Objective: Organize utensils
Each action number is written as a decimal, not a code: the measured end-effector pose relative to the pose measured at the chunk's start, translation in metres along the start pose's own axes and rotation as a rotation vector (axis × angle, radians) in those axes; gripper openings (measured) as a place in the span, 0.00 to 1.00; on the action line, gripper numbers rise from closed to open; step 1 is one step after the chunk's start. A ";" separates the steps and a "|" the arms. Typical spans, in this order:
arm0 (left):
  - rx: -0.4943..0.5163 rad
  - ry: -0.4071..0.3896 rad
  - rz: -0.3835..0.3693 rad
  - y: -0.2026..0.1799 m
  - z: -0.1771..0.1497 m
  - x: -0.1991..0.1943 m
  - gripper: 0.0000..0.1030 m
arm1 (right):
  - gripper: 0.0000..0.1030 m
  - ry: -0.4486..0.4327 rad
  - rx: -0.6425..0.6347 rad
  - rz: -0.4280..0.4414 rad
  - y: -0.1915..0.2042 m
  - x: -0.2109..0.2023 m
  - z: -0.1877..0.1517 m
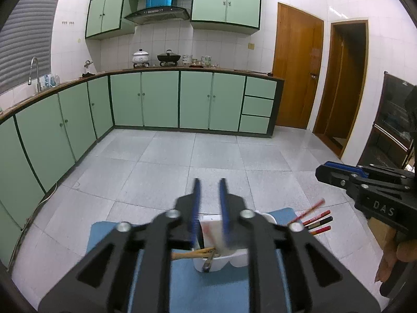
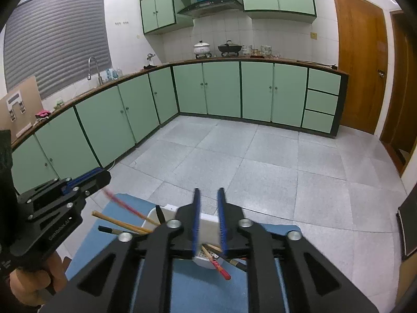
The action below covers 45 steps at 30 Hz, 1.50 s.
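In the left wrist view a white utensil holder (image 1: 229, 259) stands on a blue mat (image 1: 104, 234), with wooden chopsticks (image 1: 192, 254) lying across it. My left gripper (image 1: 209, 181) hovers over it, jaws slightly apart with nothing between them. Red and black chopsticks (image 1: 319, 221) stick out to the right, below my right gripper (image 1: 336, 174). In the right wrist view my right gripper (image 2: 208, 190) is open and empty above the holder (image 2: 208, 225). A red chopstick (image 2: 220, 268) pokes out of the holder toward me. My left gripper (image 2: 88, 180) hangs at the left, over wooden chopsticks (image 2: 122, 224).
Grey floor tiles (image 1: 208, 156) lie beyond the mat. Green cabinets (image 1: 161, 99) run along the far wall and the left, with pots on the counter. Brown doors (image 1: 297, 67) are at the right. A hand (image 2: 34, 284) grips the left tool's handle.
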<state>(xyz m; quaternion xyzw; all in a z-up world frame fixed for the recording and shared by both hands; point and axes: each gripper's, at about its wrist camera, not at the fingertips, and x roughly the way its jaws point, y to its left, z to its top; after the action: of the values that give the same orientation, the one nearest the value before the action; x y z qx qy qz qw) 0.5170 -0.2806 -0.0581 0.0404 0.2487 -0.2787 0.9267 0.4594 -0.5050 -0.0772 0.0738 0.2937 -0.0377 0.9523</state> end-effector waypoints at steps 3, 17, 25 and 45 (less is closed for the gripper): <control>-0.009 -0.028 0.008 0.003 0.008 -0.017 0.35 | 0.19 -0.020 0.005 0.006 -0.001 -0.019 0.000; 0.004 -0.126 0.061 0.024 -0.012 -0.179 0.85 | 0.82 -0.290 -0.067 -0.046 0.034 -0.186 -0.039; -0.049 -0.106 0.121 0.036 -0.109 -0.298 0.93 | 0.95 -0.348 -0.084 -0.076 0.078 -0.301 -0.163; -0.096 -0.053 0.242 -0.030 -0.255 -0.509 0.95 | 0.95 -0.183 0.170 -0.169 0.131 -0.442 -0.316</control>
<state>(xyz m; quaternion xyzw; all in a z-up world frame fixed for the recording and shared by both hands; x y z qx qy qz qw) 0.0218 0.0016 -0.0328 0.0184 0.2306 -0.1535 0.9607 -0.0647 -0.3116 -0.0701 0.1252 0.2065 -0.1492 0.9589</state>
